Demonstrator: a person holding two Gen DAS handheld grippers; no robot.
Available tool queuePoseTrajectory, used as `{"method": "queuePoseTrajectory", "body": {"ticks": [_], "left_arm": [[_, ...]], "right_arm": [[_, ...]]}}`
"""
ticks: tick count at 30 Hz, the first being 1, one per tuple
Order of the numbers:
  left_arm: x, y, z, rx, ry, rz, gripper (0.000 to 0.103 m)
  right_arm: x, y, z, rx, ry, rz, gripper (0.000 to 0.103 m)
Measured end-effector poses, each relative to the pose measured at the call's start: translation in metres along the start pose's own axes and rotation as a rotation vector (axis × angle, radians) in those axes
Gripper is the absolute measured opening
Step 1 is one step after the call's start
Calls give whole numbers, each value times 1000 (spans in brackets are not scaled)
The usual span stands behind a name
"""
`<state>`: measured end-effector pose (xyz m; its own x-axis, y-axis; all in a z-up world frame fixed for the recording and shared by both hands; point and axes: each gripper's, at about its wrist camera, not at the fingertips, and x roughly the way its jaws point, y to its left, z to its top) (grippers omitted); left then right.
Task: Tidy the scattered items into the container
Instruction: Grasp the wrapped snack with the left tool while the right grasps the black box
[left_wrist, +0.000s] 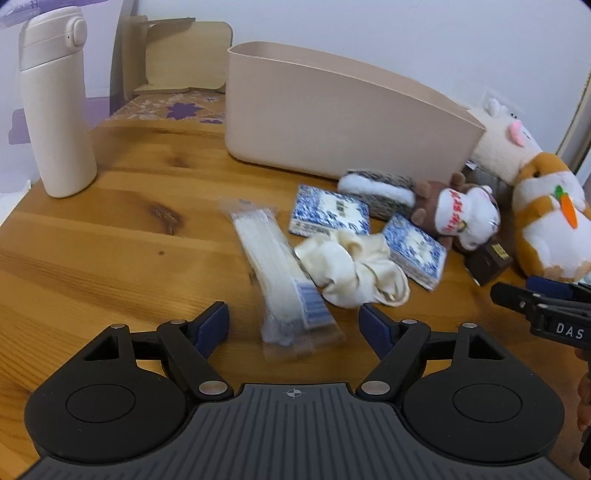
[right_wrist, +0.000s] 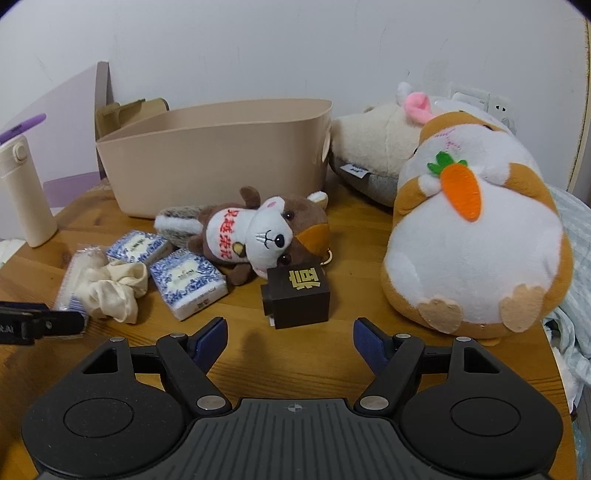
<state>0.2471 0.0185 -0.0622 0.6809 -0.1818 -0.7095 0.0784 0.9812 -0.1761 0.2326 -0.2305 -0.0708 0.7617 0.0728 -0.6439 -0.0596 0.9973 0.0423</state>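
A beige container (left_wrist: 332, 122) stands at the back of the wooden table (left_wrist: 110, 240). In front of it lie a clear packet of white sticks (left_wrist: 280, 273), a cream scrunchie (left_wrist: 351, 273), two blue-and-white tissue packs (left_wrist: 330, 214) (right_wrist: 188, 284), a small brown plush (right_wrist: 258, 236), a dark box (right_wrist: 297, 297) and a big hamster plush with a carrot (right_wrist: 472, 236). My left gripper (left_wrist: 293, 317) is open, with the packet's near end between its fingers, untouched. My right gripper (right_wrist: 291, 328) is open just short of the dark box.
A cream flask (left_wrist: 55, 110) stands at the left. Behind the hamster, a cream-and-grey plush (right_wrist: 373, 147) leans against the wall. A wooden stand (left_wrist: 177, 55) sits behind the container. The table's edge and some pale cloth (right_wrist: 569, 258) are at the right.
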Motion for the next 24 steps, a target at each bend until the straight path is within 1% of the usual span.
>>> {"method": "queuePoseTrajectory", "body": {"ticks": [10, 11, 12, 15, 16, 17, 18, 19, 21, 24], "left_arm": [[13, -1, 7, 34, -38, 49, 79], [13, -1, 8, 37, -43, 58, 76], [14, -1, 8, 41, -49, 69, 69], [16, -1, 9, 60, -63, 85, 55], [16, 0, 9, 59, -64, 83, 53], [16, 0, 10, 58, -64, 80, 49], [17, 0, 11, 55, -64, 76, 42], [17, 1, 11, 54, -64, 73, 41], [16, 1, 11, 54, -65, 72, 40], [16, 0, 10, 57, -68, 70, 37]], "right_arm": [[31, 2, 11, -2, 20, -9, 73], [34, 2, 12, -1, 21, -9, 73], [37, 3, 12, 1, 24, -7, 72], [42, 3, 13, 8, 25, -5, 68], [43, 3, 13, 4, 23, -7, 65], [44, 3, 14, -3, 22, -9, 62], [44, 2, 14, -8, 22, -8, 56], [44, 2, 14, -10, 21, -7, 50], [45, 2, 15, -11, 19, -8, 45], [44, 1, 15, -13, 17, -8, 44]]}}
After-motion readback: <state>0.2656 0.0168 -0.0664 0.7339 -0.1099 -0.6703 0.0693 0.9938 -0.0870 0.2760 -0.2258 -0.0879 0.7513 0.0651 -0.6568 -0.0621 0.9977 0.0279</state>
